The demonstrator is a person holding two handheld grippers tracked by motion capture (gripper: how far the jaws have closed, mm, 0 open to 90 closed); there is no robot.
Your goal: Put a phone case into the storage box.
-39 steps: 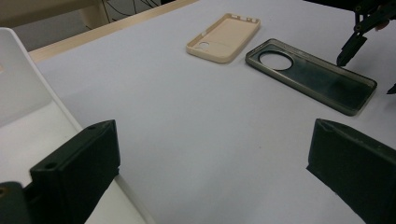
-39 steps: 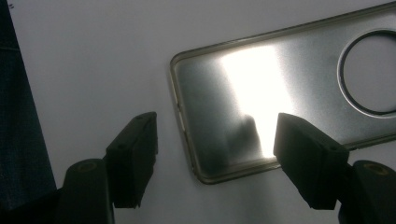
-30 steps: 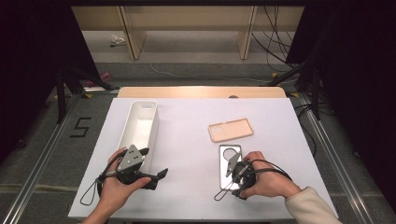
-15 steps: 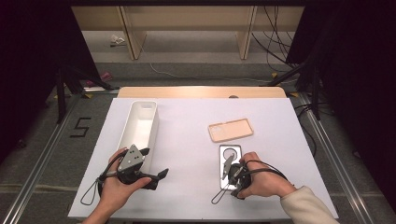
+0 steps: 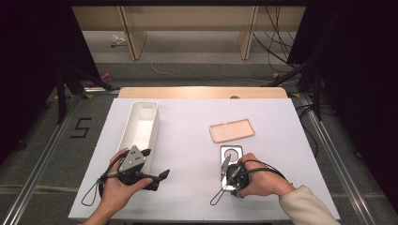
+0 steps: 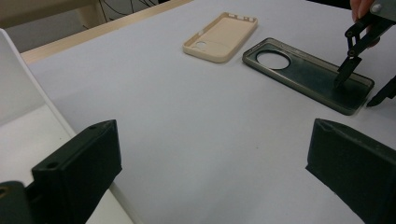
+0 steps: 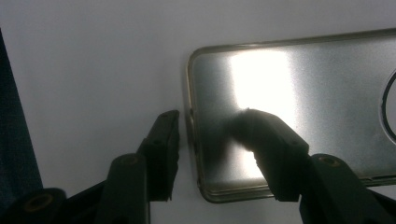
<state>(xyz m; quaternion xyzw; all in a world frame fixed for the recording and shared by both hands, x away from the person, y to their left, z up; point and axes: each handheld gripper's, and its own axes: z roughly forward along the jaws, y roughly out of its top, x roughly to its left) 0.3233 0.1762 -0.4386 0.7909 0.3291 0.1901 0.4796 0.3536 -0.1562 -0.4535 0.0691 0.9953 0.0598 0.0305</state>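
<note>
Since the earlier frame the right hand-held gripper (image 5: 224,169) has crept slightly toward the near end of the smoky clear phone case (image 5: 231,161), its jaws having just been closing with the case's end wall between them. One jaw now stands inside the case and the other just outside that wall; whether the pads already press it cannot be told. Beneath both grippers spreads the white worktop (image 5: 187,122). Just beside the left hand-held gripper (image 5: 157,164), on its outer side, stands the long white bin (image 5: 140,126); that gripper's jaws are wide apart and bare. Beyond the right gripper lies the beige phone case (image 5: 232,130), near the clear one yet apart. The clear case lies flat, hollow side up, its long axis running away from the right gripper, round camera hole at the far end. On the floor left of the worktop a "5" (image 5: 81,127) is marked.
</note>
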